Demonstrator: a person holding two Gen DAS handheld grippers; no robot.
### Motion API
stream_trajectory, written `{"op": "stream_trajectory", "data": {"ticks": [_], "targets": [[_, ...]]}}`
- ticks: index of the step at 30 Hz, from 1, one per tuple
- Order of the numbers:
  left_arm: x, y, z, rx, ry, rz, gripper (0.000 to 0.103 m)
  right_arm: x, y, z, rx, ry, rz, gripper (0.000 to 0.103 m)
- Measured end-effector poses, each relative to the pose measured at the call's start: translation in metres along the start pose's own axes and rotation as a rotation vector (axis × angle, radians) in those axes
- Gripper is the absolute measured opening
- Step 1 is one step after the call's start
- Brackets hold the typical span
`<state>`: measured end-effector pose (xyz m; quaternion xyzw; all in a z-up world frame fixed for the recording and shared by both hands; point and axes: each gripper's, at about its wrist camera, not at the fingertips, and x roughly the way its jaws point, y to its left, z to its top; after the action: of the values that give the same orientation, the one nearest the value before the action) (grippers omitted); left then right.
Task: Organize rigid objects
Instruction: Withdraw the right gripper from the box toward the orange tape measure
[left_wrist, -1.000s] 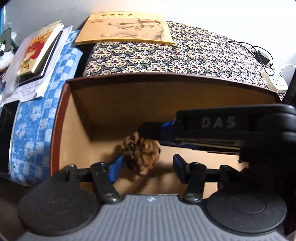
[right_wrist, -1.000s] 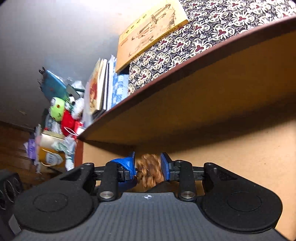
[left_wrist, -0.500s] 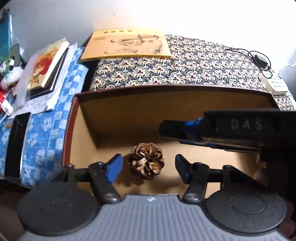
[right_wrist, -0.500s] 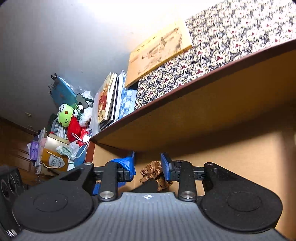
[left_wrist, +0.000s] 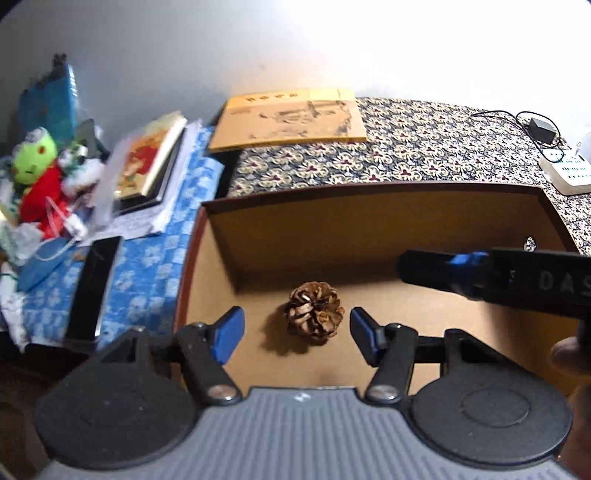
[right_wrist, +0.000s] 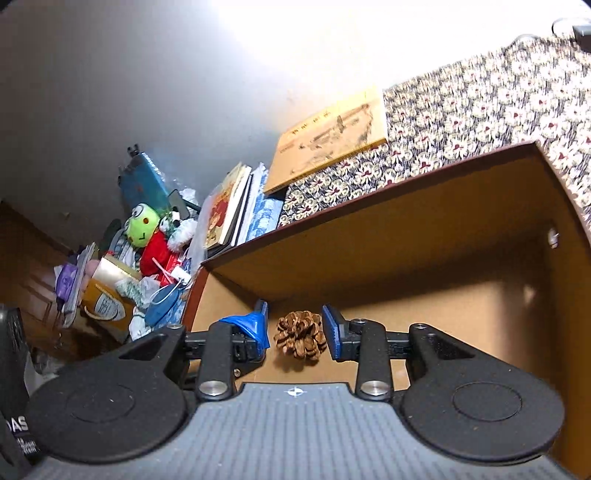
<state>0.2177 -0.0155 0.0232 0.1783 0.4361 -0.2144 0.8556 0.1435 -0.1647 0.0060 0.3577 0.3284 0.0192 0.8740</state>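
**Ana:** Since a second ago both claws have backed away: the pine cone (left_wrist: 314, 317) was pinched by the right claw inside the box, and now it sits free on the floor of the brown box (left_wrist: 369, 236), near the back-left corner.

**Ben:** What does the left wrist view show?

**Ana:** Left claw (left_wrist: 297, 334) spread wide, nothing between its blue pads, which flank the cone without touching. Right claw (left_wrist: 424, 267) comes in from the right, above the box floor and well apart from the cone; from this side I cannot tell its opening.

**Ben:** And the right wrist view?

**Ana:** Right claw (right_wrist: 295, 330) is released, with a gap on either side of the cone (right_wrist: 300, 339). The cone lies tipped on its side.

**Ben:** So the step is a clean retreat?

**Ana:** I'd say so. Pull straight back and up, keep the pads parted, and clear the box wall without nudging the cone; it looks light and would roll.
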Motion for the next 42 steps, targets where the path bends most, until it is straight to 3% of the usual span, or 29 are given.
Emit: {"op": "stream_trajectory", "data": {"ticks": [9,22,42], "targets": [[-0.041,-0.028,-0.016,-0.046,-0.039,0.107,0.065,-0.049,0.004,-0.018,-0.134,-0.055,0.002,0.017],[-0.083,-0.062,-0.051,-0.059,-0.065,0.233,0.068,-0.097,-0.011,-0.044,-0.175,-0.087,0.027,0.019],[-0.095,-0.085,-0.092,-0.068,-0.014,0.259,0.069,-0.125,-0.015,-0.085,-0.187,-0.027,0.037,0.019]]}}
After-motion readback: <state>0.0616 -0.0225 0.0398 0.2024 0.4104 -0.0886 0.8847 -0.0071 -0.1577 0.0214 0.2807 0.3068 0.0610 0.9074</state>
